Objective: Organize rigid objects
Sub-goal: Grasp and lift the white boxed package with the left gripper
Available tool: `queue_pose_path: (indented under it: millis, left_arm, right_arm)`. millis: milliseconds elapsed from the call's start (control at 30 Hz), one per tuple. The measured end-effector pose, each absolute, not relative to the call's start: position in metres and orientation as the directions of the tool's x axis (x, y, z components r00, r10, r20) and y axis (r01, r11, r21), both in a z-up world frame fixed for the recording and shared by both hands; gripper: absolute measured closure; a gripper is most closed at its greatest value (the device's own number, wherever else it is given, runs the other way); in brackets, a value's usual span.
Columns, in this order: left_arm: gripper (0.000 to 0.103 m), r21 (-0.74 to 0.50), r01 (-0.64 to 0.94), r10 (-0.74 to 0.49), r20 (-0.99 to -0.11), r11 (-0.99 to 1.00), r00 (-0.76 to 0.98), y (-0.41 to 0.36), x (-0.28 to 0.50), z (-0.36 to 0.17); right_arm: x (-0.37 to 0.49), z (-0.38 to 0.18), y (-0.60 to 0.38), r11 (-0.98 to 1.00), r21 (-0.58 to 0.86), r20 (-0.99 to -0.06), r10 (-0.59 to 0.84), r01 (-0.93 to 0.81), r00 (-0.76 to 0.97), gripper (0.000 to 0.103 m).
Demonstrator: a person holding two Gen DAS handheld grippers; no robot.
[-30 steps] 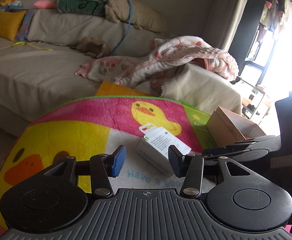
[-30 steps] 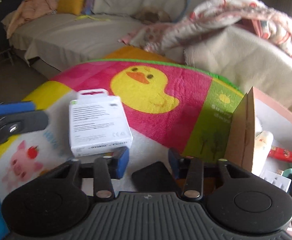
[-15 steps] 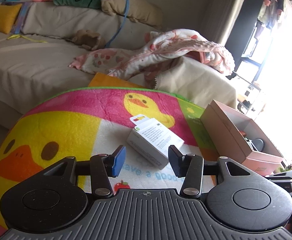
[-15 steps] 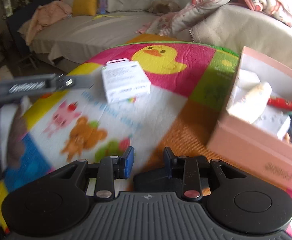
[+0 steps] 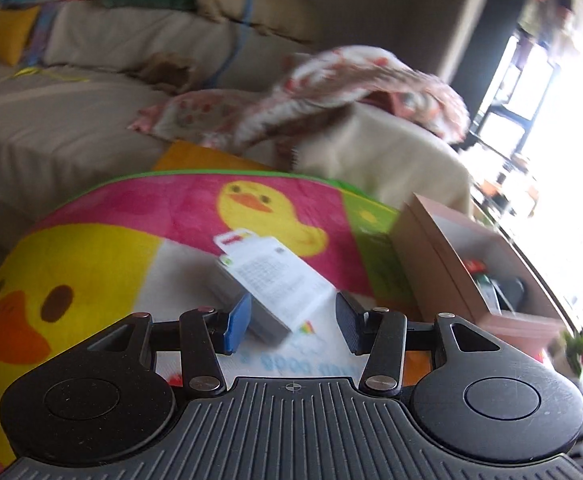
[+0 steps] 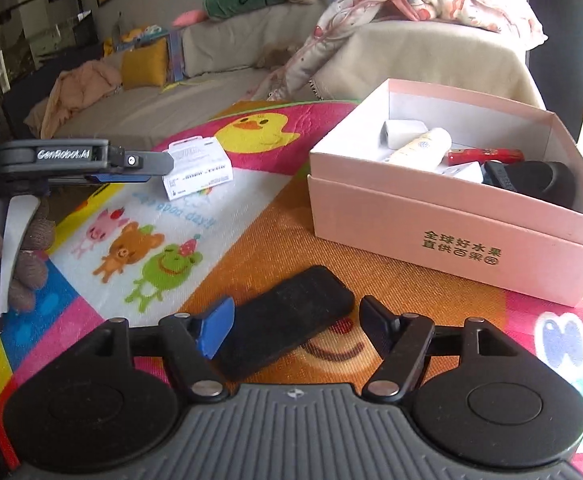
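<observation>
A white carton (image 5: 275,280) lies on the duck-print play mat (image 5: 91,264). Its near corner reaches in between the fingertips of my left gripper (image 5: 291,326), which is open; I see no pad pressing on it. From the right wrist view the left gripper (image 6: 159,166) hovers right at the carton (image 6: 197,168). The jaws of my right gripper (image 6: 296,330) are opening around a flat black object (image 6: 283,316) that rests slantwise on the mat. An open pink box (image 6: 451,216) stands just beyond it, to the right.
The pink box (image 5: 423,264) holds a white roll (image 6: 403,130), a cream tube (image 6: 423,148), a red item (image 6: 487,155) and a black item (image 6: 531,182). A gloved hand (image 6: 23,256) holds the left gripper. A sofa (image 5: 51,128) with blankets runs behind the mat.
My left gripper has closed in on the white carton. My right gripper has swung back and to the right, the pink box came fully into view, and its jaws widened off the black object.
</observation>
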State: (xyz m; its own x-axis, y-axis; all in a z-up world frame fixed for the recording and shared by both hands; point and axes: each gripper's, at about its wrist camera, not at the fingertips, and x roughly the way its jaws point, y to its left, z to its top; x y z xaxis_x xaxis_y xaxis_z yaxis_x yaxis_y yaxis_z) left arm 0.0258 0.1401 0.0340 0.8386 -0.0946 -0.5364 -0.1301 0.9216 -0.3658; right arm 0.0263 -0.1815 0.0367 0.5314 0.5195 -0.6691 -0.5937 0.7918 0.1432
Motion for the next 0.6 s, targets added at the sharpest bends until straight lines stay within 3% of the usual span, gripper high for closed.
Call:
queue_pose_path:
  millis: [200,400,600]
  left_arm:
    - [0.052,-0.369,-0.181,-0.076,-0.584,0.912,0.808,0.151,0.076,0.03]
    - [0.049,-0.2,-0.064,-0.076,-0.617,0.978,0.783,0.116,0.125,0.022]
    - [0.051,-0.062,-0.047,0.002,-0.576,0.997,0.817,0.082,0.113,0.032]
  right_arm:
    - [0.02,0.033,-0.177,0.795,0.113,-0.644,0.516,-0.596,0.565,0.031]
    - [0.016,0.032,-0.182,0.796,0.123,-0.632,0.524,-0.593,0.572,0.03]
    - [0.015,0.031,-0.183,0.794,0.128,-0.627,0.529,-0.594,0.572,0.029]
